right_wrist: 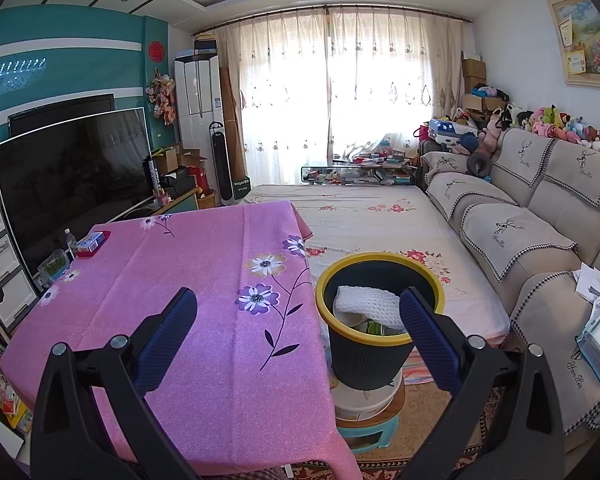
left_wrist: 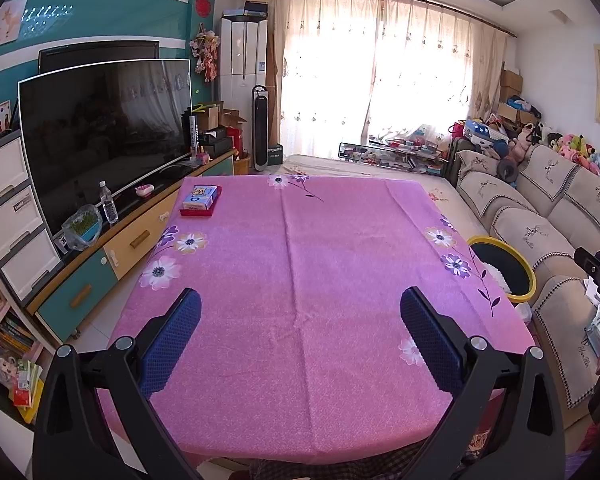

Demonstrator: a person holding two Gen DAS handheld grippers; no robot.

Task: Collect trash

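Observation:
A dark bin with a yellow rim [right_wrist: 369,354] stands on a stool to the right of the table; it also shows in the left wrist view [left_wrist: 528,276]. A white textured cloth or paper [right_wrist: 369,304] and other scraps lie inside it. My right gripper [right_wrist: 298,306] is open and empty, above the table's right edge and the bin. My left gripper [left_wrist: 300,306] is open and empty over the pink flowered tablecloth [left_wrist: 300,260]. A small box on a red tray [left_wrist: 199,200] sits at the table's far left corner.
A TV [left_wrist: 104,136] on a low cabinet runs along the left, with a water bottle [left_wrist: 108,202]. A beige sofa [right_wrist: 539,240] lines the right. A flowered mat [right_wrist: 359,216] lies beyond the table. The other gripper shows at the right edge [left_wrist: 597,272].

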